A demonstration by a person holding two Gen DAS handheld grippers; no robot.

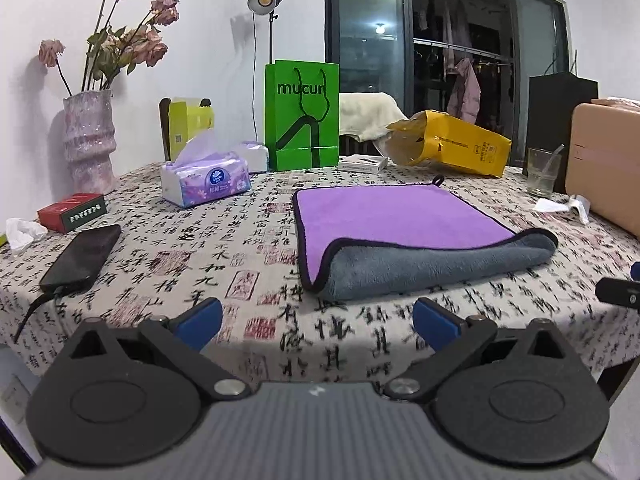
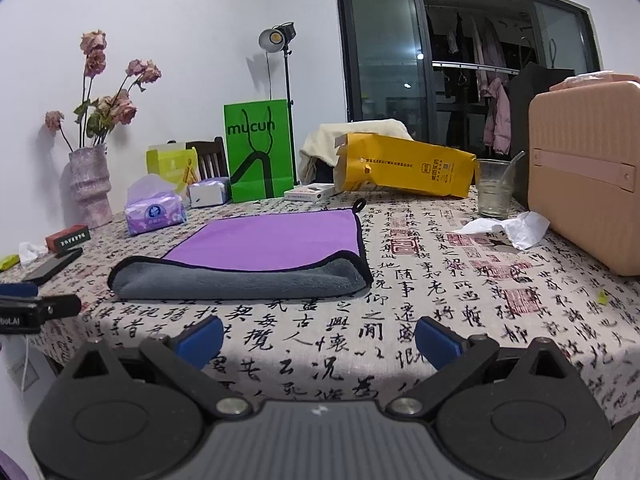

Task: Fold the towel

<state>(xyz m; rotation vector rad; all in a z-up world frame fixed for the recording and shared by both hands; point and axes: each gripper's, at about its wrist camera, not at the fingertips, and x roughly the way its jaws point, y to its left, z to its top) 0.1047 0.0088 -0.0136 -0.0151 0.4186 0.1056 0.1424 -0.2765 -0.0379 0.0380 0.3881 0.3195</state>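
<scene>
A towel [image 1: 384, 220], purple on one side and grey on the other with a dark hem, lies on the patterned tablecloth. Its near edge is folded over, showing a grey band [image 1: 432, 264]. It also shows in the right wrist view [image 2: 272, 240], with the grey fold [image 2: 240, 280] nearest. My left gripper [image 1: 316, 320] is open and empty, above the table's near edge, short of the towel. My right gripper [image 2: 318, 340] is open and empty, also short of the towel. The right gripper's tip shows at the left view's right edge [image 1: 618, 290]. The left gripper's tip shows at the right view's left edge [image 2: 36, 308].
On the table: a tissue pack [image 1: 206, 182], a black phone [image 1: 82, 258], a red box [image 1: 72, 210], a vase with flowers [image 1: 90, 140], a green bag [image 1: 302, 116], a yellow bag [image 1: 452, 142], a glass [image 2: 494, 192], a pink case [image 2: 588, 184] and crumpled tissue [image 2: 508, 230].
</scene>
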